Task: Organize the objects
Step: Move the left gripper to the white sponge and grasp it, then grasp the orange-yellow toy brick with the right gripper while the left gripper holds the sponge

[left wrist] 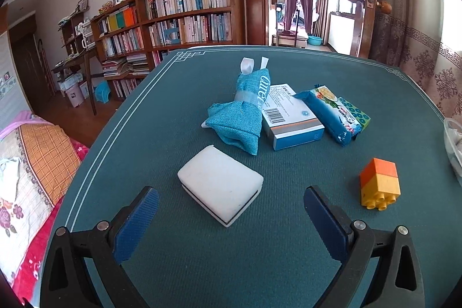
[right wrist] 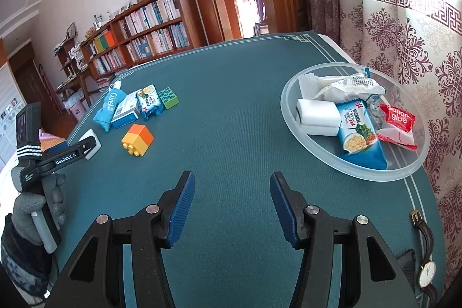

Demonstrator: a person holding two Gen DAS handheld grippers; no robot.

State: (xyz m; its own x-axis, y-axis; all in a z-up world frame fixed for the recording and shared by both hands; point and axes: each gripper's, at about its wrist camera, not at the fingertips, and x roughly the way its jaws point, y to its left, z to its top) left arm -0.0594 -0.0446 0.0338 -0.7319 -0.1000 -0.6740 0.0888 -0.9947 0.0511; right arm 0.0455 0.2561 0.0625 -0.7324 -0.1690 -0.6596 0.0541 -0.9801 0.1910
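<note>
Both grippers (left, right) open.

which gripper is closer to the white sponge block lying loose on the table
Left. The left gripper hangs open right at the white sponge block, its fingers straddling the near end. The right gripper, open and empty, is over bare mat, well off to the side near the clear bowl.

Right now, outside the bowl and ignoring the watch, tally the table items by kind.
Sponge: 1
Toy blocks: 2 (orange-yellow stack, green block)
Snack packet: 1
Carton: 1
Cloth pouch: 1
Total: 6
</note>
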